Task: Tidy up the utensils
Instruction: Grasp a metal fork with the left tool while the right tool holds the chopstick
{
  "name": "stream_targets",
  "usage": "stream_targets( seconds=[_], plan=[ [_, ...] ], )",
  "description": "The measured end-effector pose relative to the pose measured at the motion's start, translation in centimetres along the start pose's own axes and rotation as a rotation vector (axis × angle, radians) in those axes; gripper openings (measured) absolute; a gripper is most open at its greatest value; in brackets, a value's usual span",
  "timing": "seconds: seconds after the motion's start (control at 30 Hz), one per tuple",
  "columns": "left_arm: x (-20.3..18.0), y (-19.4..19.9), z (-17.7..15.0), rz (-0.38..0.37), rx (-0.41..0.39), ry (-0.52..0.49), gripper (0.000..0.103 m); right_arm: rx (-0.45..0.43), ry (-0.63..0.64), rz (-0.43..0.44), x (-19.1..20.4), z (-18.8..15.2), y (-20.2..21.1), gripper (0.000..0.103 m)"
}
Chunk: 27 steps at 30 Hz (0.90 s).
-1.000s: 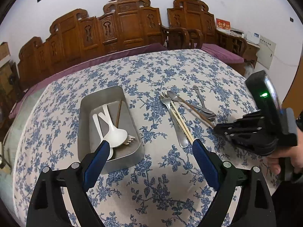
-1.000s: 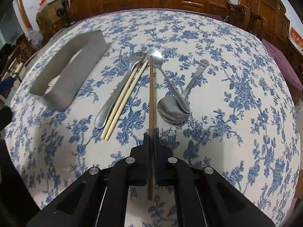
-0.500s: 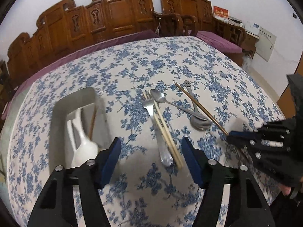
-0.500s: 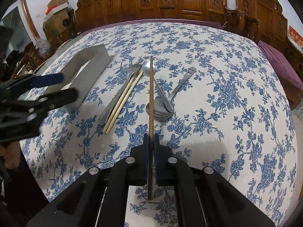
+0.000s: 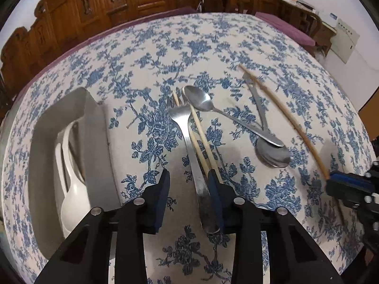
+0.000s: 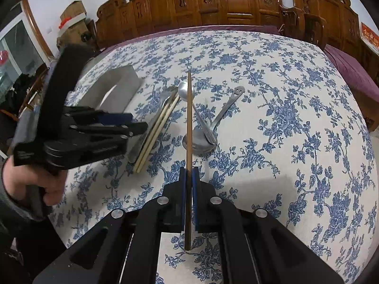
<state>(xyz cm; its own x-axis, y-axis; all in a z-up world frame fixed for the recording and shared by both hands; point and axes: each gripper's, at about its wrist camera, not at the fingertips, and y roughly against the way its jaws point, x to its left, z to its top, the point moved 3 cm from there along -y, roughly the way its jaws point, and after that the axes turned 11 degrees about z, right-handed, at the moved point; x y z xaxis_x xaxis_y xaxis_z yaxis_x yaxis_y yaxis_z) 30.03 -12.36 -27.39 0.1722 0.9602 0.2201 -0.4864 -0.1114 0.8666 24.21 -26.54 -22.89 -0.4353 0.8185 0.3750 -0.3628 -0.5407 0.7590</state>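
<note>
My right gripper [image 6: 188, 172] is shut on a brown chopstick [image 6: 189, 123] and holds it above the floral tablecloth; the chopstick [image 5: 281, 116] also shows in the left wrist view. My left gripper [image 5: 189, 177] is open, low over the handle of a metal fork [image 5: 189, 142], with its right finger beside the fork and two pale chopsticks [image 5: 201, 139]. Two metal spoons [image 5: 265, 139] lie crossed to the right. A metal tray [image 5: 97, 127] at left holds white plastic spoons [image 5: 68, 184].
The left gripper body [image 6: 78, 132] and hand show at left in the right wrist view. Carved wooden chairs [image 6: 213, 2] ring the table's far side. A purple cushion [image 6: 350, 71] lies at right.
My left gripper has moved right from the tray toward the fork, come down low and narrowed. My right gripper has lifted the brown chopstick off the table.
</note>
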Motion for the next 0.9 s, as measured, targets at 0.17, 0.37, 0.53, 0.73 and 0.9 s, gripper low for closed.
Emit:
stream_targets(
  seconds=[0.17, 0.37, 0.53, 0.73, 0.9],
  plan=[
    [-0.1, -1.2, 0.3, -0.006, 0.023, 0.009, 0.031, -0.005, 0.001, 0.007, 0.2, 0.2, 0.2, 0.006],
    [0.0, -2.0, 0.9, -0.004, 0.038, 0.018, 0.025, -0.001, -0.001, 0.001, 0.1, 0.1, 0.1, 0.006],
    [0.3, -2.3, 1.5, -0.03, 0.043, 0.041, 0.009, 0.004, -0.008, -0.002, 0.0, 0.0, -0.1, 0.006],
    [1.1, -2.1, 1.1, -0.034, 0.048, 0.062, 0.008, 0.005, -0.007, -0.01, 0.5, 0.0, -0.1, 0.006],
    [2.1, -0.7, 0.6, -0.05, 0.023, 0.077, 0.008, 0.001, 0.0, -0.018, 1.3, 0.4, 0.2, 0.006]
  ],
)
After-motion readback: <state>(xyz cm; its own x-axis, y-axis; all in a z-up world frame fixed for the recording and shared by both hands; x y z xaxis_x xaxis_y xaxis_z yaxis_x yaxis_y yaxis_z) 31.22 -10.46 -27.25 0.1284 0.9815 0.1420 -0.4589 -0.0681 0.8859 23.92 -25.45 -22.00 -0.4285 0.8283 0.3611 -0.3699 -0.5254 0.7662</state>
